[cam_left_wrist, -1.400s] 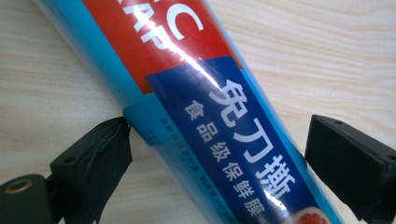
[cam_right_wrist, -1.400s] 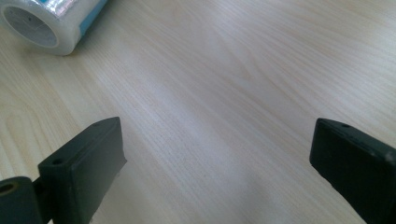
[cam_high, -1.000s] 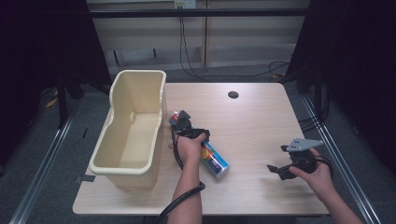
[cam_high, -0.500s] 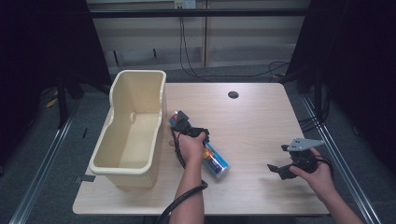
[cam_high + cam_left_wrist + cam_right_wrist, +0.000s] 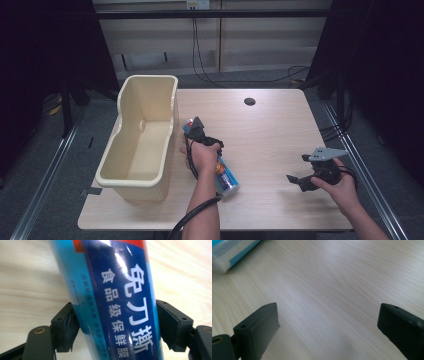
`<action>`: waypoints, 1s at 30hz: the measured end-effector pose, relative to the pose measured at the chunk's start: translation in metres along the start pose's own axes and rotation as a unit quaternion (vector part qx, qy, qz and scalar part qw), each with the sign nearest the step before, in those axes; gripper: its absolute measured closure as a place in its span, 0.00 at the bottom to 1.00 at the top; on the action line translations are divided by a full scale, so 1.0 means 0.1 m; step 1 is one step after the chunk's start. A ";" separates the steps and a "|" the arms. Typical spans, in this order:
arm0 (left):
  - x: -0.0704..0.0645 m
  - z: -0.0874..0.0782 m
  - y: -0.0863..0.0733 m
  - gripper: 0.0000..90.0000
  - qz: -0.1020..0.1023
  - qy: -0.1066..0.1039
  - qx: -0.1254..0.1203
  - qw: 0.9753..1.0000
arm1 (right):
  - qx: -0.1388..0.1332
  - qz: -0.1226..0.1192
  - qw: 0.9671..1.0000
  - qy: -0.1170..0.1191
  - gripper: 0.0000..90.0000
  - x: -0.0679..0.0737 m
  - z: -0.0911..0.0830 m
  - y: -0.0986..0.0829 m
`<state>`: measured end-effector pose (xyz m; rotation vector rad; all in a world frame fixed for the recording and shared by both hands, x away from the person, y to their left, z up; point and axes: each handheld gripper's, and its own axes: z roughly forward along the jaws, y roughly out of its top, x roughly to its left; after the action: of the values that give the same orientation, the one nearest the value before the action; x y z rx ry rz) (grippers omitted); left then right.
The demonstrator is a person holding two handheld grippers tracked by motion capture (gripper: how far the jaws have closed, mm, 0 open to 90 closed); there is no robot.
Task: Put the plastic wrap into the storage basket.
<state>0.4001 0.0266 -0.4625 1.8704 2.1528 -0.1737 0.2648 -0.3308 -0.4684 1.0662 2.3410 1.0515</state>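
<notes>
Lying on the wooden table [image 5: 270,135] just right of the cream plastic bin [image 5: 145,135], the blue cling-film tube [image 5: 112,302] was pinched between the left gripper [image 5: 117,322] jaws, pads pressed on both its sides. Its capped end poked out near the table's front edge. Over on the right, well apart, the right gripper [image 5: 328,325] hung low over bare wood, jaws spread wide, nothing in them.

Pale cream bin [image 5: 142,145]; light wood-grain table [image 5: 270,135]. Blue and cyan roll [image 5: 112,300], white characters, red patch at top. Black jaws on both grippers.
</notes>
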 end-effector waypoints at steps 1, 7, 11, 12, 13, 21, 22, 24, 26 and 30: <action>0.00 -0.01 0.00 0.30 -0.005 0.007 -0.005 1.000 | -0.002 -0.001 1.000 0.003 0.04 0.00 -0.01 0.00; 0.01 -0.02 0.00 0.32 0.013 0.022 0.001 1.000 | -0.009 0.005 1.000 0.003 0.04 -0.02 -0.02 0.00; -0.01 0.00 -0.01 0.31 0.018 0.025 -0.003 1.000 | -0.009 0.006 1.000 0.003 0.04 -0.03 -0.02 0.00; -0.02 0.02 -0.01 0.31 0.010 0.024 -0.006 1.000 | -0.009 0.007 1.000 0.003 0.04 -0.02 -0.02 0.00; -0.03 0.05 -0.02 0.31 0.007 0.026 -0.005 1.000 | -0.009 0.009 1.000 0.006 0.04 -0.02 -0.02 0.00; -0.01 0.06 0.02 0.33 0.000 0.022 0.023 0.999 | -0.010 0.012 1.000 0.003 0.04 -0.03 -0.04 -0.01; -0.02 0.06 0.02 0.33 -0.003 0.028 0.024 0.999 | -0.012 0.011 1.000 0.003 0.04 -0.04 -0.03 -0.01; -0.06 0.05 0.01 0.34 0.022 0.060 0.038 0.997 | -0.012 0.013 1.000 0.005 0.04 -0.04 -0.04 -0.01; -0.08 0.03 -0.01 0.35 0.034 0.068 0.036 0.996 | -0.020 0.018 1.000 0.006 0.04 -0.05 -0.05 -0.01; -0.10 -0.06 -0.02 0.35 0.043 0.050 0.041 0.997 | -0.028 0.018 0.999 0.008 0.04 -0.05 -0.07 0.00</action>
<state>0.3986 0.0183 -0.4540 2.0551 2.1536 -0.1551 0.2646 -0.3380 -0.4636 1.0870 2.2985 1.1352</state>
